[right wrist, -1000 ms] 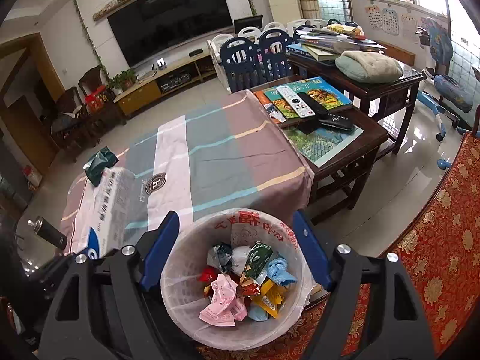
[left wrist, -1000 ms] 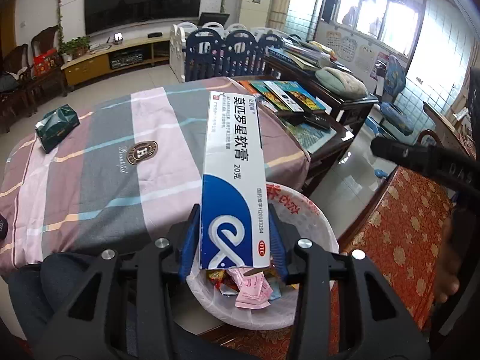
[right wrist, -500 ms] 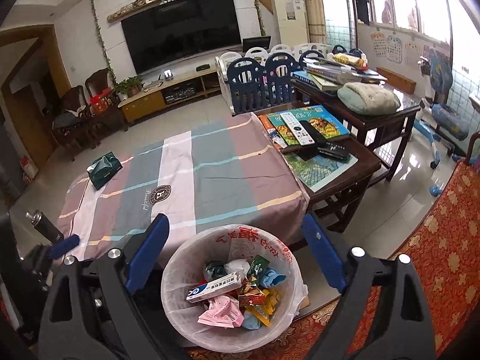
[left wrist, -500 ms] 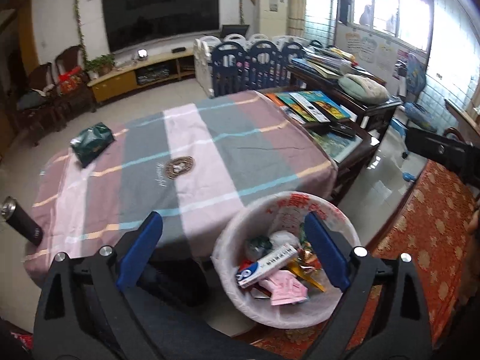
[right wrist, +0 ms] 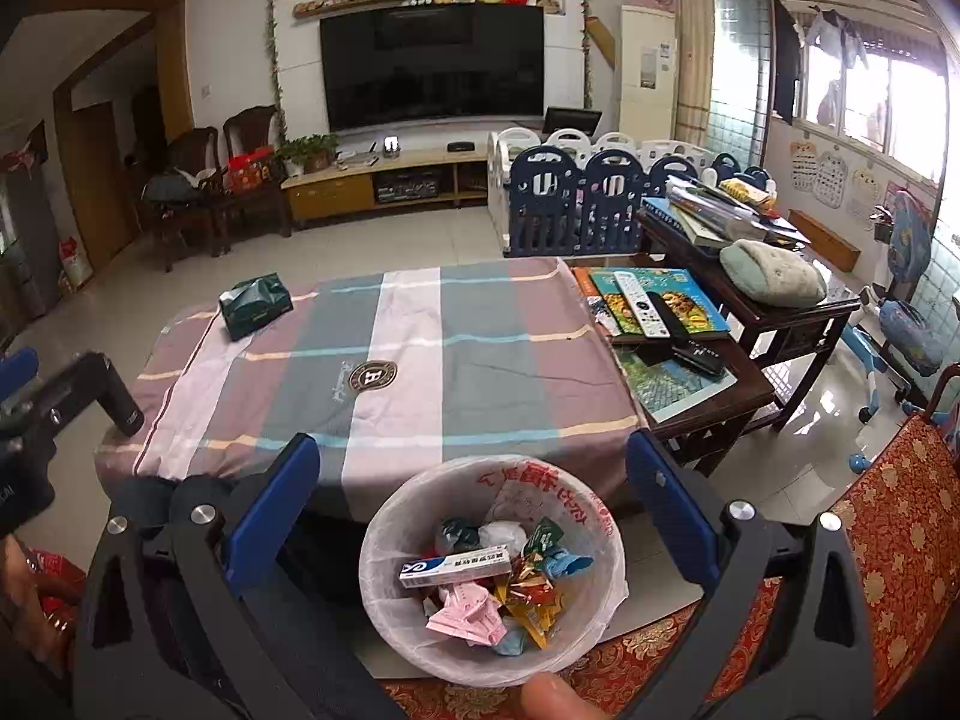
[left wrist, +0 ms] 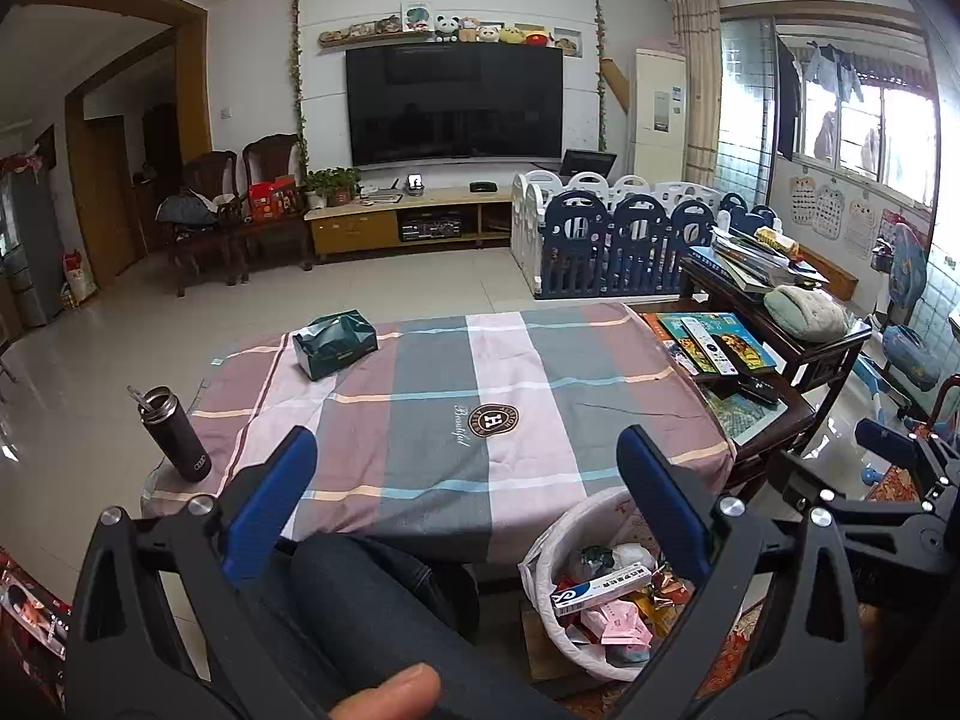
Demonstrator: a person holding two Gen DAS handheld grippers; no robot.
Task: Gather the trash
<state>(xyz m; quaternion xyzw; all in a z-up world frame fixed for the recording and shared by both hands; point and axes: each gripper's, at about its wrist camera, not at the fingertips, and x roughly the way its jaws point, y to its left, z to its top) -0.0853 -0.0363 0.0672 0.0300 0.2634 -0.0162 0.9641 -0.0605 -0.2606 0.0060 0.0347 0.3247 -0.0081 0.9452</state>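
Observation:
A white lined trash bin (right wrist: 384,546) stands on the floor at the table's near edge, holding several wrappers and a white-and-blue ointment box (right wrist: 455,566) on top. It also shows in the left wrist view (left wrist: 543,564), with the box (left wrist: 602,587) inside. My left gripper (left wrist: 462,516) is open and empty, over the table's near edge, left of the bin. My right gripper (right wrist: 471,516) is open and empty, above the bin.
The striped tablecloth table (left wrist: 420,420) carries a green tissue pack (left wrist: 335,343) and a dark flask (left wrist: 175,432). A low wooden table (right wrist: 690,384) with books and remotes stands to the right. A red patterned seat (right wrist: 888,528) is at the right.
My left gripper opened and dropped the ointment box into the bin, then drew back and up. My right gripper rose a little above the bin.

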